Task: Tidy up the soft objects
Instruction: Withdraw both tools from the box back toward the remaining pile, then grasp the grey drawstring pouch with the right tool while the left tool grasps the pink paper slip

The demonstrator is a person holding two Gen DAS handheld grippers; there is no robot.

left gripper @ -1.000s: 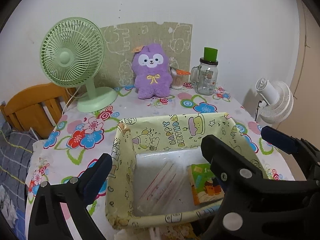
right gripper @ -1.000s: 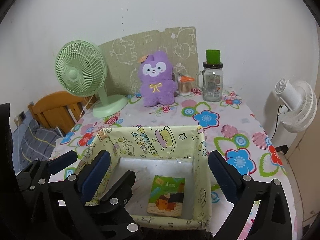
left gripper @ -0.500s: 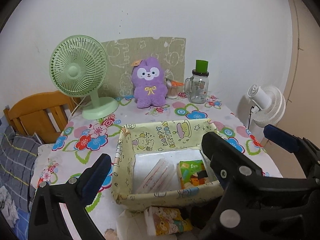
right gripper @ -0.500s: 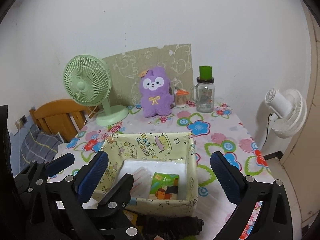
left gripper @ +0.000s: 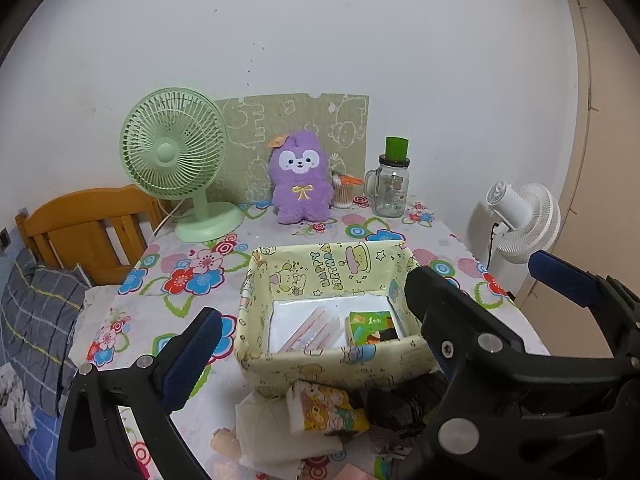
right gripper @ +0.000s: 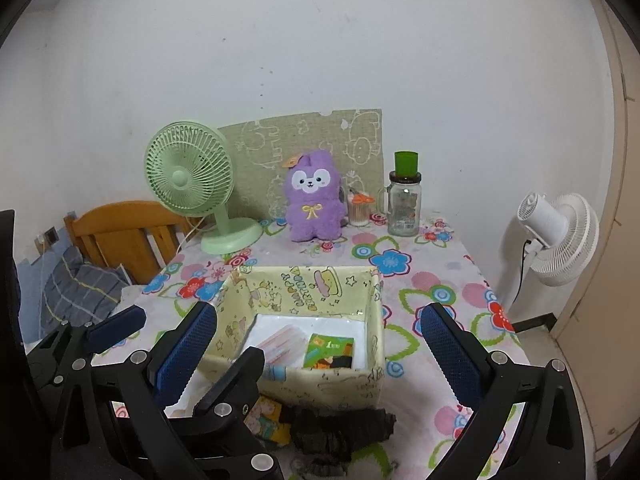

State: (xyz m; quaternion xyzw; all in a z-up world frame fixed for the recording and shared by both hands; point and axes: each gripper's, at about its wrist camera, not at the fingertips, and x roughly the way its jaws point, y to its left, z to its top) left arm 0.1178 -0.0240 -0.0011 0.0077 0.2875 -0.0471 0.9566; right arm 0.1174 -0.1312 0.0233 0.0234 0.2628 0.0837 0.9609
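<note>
A yellow cartoon-print box (left gripper: 332,276) (right gripper: 304,288) stands on the flowered table. Inside it lie a green packet (left gripper: 372,326) (right gripper: 330,352) and a clear pink-striped packet (left gripper: 312,330). In front of the box are a cartoon-print tissue pack (left gripper: 324,408) (right gripper: 268,420), white tissue (left gripper: 276,432) and a crumpled black fabric piece (right gripper: 340,424) (left gripper: 396,404). A purple plush (left gripper: 300,178) (right gripper: 314,200) sits at the back. My left gripper (left gripper: 320,312) and right gripper (right gripper: 318,312) hover side by side above the near items, both open and empty.
A green desk fan (left gripper: 176,160) stands back left, and a glass jar with a green lid (left gripper: 394,184) and a cotton-swab cup (left gripper: 344,192) back right. A white floor fan (right gripper: 560,236) is beyond the table's right edge. A wooden chair (left gripper: 92,224) and a plaid pillow (left gripper: 36,320) are at the left.
Both grippers have drawn back and up from the box. The tissue pack, white tissue and black fabric in front of the box have come into view. Both stay open.
</note>
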